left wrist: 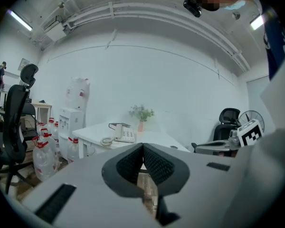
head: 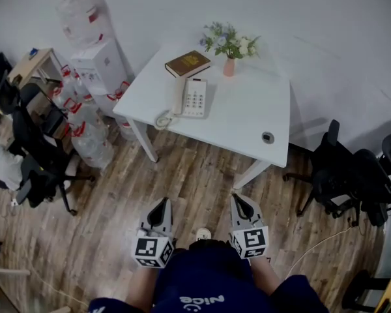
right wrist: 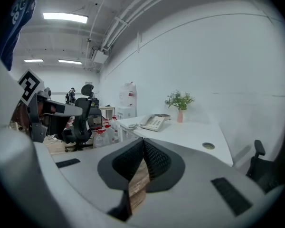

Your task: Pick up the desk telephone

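Both claws empty, phone sitting on the table.
White table (head: 247,109) carries the desk telephone (head: 190,97) near its left edge (brown book (head: 188,63) just behind). Left gripper (head: 161,204) and right gripper (head: 238,199) hang over the floor, well apart from it, jaws pressed together on nothing.

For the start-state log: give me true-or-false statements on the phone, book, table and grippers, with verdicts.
The phone lies on the table. True.
The book lies on top of the phone. False: it lies on the table itself, past the phone's far end, nearer the wall.
The left gripper and right gripper are both shut and empty. True.
The right gripper touches the phone. False: it is over the floor, short of the table.
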A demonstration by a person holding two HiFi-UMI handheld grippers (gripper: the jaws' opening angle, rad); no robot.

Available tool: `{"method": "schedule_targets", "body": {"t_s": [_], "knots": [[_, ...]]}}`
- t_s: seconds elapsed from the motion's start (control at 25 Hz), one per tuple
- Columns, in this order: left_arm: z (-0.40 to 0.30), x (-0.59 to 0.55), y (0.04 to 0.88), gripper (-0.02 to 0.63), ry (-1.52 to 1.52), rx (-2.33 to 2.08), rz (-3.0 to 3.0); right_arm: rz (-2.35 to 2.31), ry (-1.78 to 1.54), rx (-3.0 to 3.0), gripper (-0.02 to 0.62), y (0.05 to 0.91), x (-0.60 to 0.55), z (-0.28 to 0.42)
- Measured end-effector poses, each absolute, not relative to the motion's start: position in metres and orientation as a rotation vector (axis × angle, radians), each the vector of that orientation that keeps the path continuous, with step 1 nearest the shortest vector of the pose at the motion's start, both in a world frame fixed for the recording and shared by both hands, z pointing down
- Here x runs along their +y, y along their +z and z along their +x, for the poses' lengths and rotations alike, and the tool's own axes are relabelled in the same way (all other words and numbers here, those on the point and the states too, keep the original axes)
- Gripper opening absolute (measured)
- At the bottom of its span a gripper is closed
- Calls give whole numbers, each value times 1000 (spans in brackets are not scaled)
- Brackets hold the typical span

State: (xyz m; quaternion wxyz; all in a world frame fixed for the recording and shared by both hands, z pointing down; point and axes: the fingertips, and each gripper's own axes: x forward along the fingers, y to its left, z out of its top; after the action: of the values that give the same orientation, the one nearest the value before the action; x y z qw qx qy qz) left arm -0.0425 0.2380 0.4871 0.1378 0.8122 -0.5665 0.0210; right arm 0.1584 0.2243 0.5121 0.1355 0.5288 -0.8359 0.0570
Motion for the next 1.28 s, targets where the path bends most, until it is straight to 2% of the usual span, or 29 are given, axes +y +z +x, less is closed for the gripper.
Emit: {"method": "schedule_targets", "body": {"t_s": [0.32, 0.76, 1.28], "knots": [[-17, 211, 498, 17, 140, -1636, 2320, 1504, 194, -2432, 22, 517, 190, 183], [-16, 175, 522, 17, 184, -1620, 2259, 1449, 209, -2429, 21, 528, 158, 177], [-21, 63, 530, 17, 213, -1491, 2365, 1554, 225, -2391, 21, 530, 74, 158]]}}
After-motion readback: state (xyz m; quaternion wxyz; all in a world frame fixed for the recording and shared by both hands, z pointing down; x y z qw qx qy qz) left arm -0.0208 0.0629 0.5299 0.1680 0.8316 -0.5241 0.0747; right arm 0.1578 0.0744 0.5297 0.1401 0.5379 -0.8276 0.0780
